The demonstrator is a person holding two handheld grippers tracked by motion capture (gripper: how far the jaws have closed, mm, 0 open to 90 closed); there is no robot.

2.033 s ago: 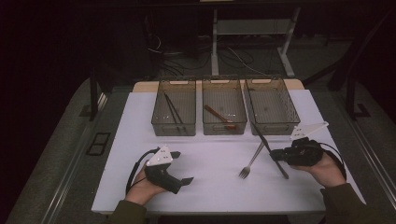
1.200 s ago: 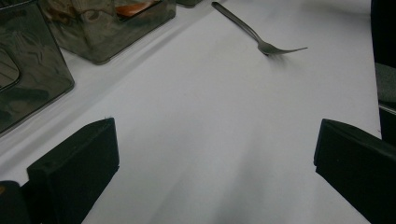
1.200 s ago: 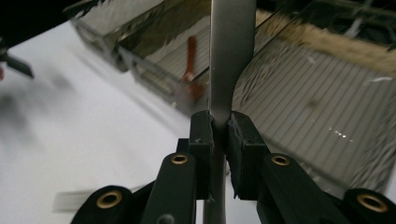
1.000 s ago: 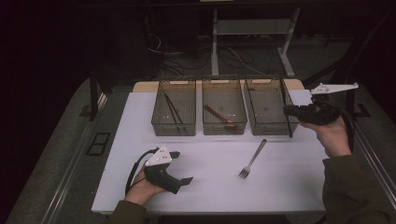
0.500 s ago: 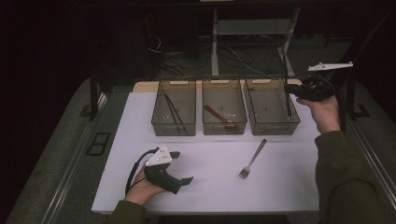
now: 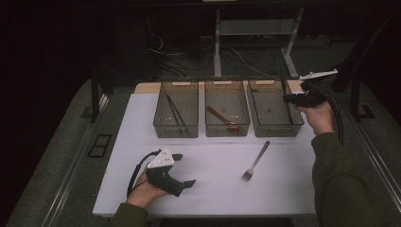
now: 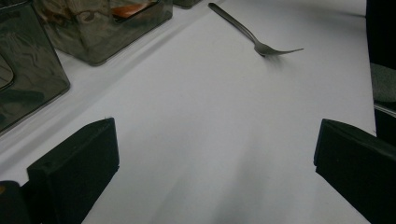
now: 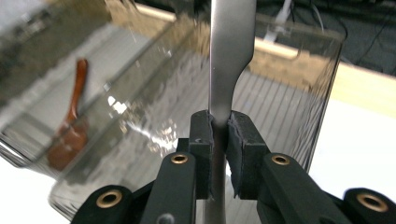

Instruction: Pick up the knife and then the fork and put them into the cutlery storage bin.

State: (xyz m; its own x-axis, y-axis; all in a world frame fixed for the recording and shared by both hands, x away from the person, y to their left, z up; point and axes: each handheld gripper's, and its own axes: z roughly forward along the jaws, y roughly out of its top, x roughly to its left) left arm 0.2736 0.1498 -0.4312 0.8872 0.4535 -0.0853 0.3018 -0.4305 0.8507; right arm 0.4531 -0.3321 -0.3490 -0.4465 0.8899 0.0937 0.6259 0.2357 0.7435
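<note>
My right gripper (image 6: 286,98) is shut on a metal knife (image 6: 283,86) and holds it over the right edge of the right clear bin (image 6: 276,128). In the right gripper view the right gripper (image 8: 219,122) clamps the knife (image 8: 231,42) between its pads, with the knife reaching away over the bin's wall (image 8: 299,93). My left gripper (image 6: 184,169) rests on the white table near the front edge, jaws wide apart. In the left gripper view the left gripper (image 7: 215,168) has bare table between its pads. A metal fork (image 6: 255,161) (image 7: 252,35) lies on the table in front of the bins.
Three clear bins stand in a row at the back. The left bin (image 6: 176,128) holds black chopsticks (image 6: 174,109), and the middle bin (image 6: 227,129) holds a brown spoon (image 6: 222,117) (image 8: 70,126). The white table top (image 6: 213,189) ends at a wooden strip behind the bins.
My right hand has carried the knife lower and leftward, from beside the table's right edge to the right bin. The left gripper and the fork have stayed put.
</note>
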